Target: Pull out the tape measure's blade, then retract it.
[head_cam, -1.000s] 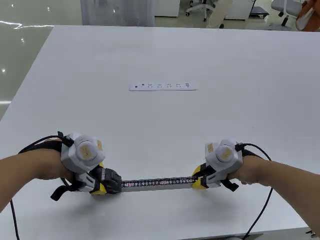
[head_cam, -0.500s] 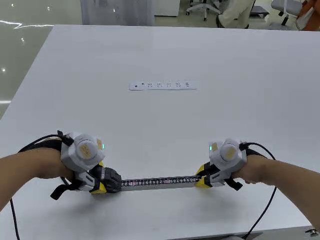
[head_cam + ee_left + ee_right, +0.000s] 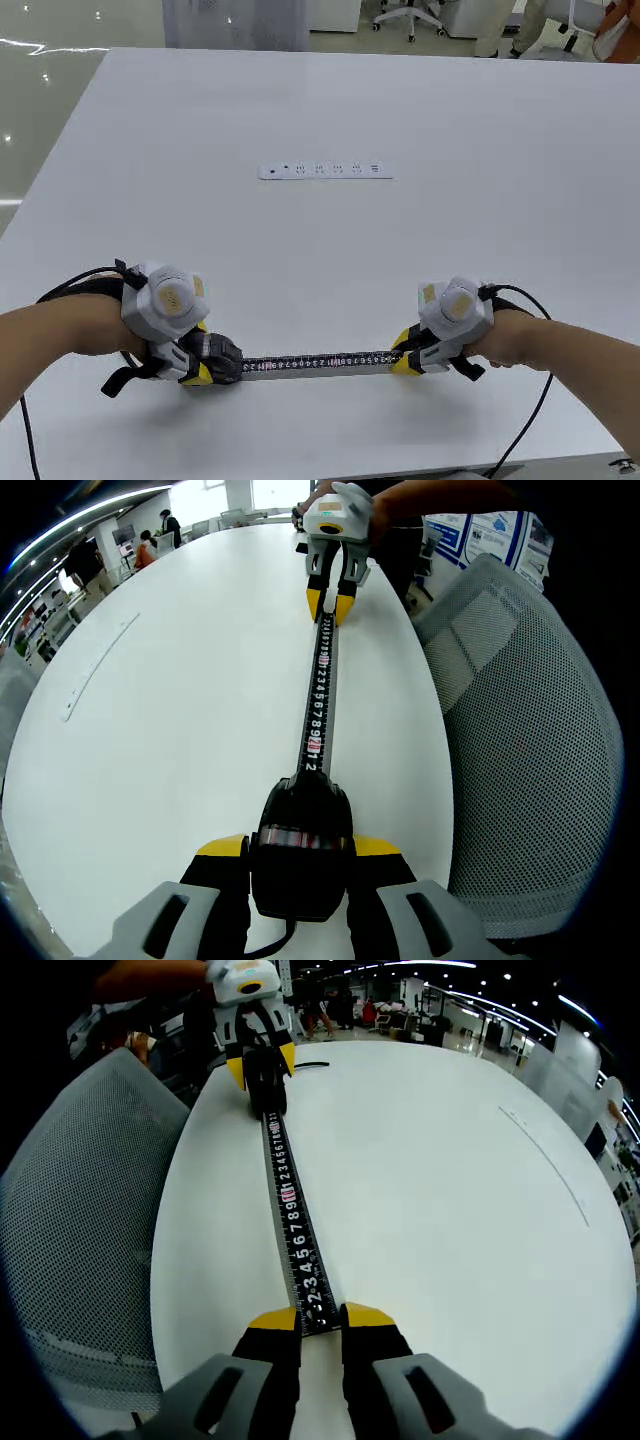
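A black tape measure case lies on the white table near its front edge, and my left gripper is shut on it. The blade, dark with printed numbers, stretches flat to the right. My right gripper is shut on its tip. In the left gripper view the case sits between the yellow-tipped jaws and the blade runs away to the right gripper. The right gripper view has the blade's end pinched between the jaws, with the blade leading to the left gripper.
A white power strip lies flat at the table's middle, well beyond the grippers. A grey mesh chair stands just past the table's front edge. Black cables trail from both grippers. Office chairs stand on the floor beyond the far edge.
My right gripper has drifted a little to the right with the blade's tip, so slightly more blade is out. The left gripper and case have stayed put.
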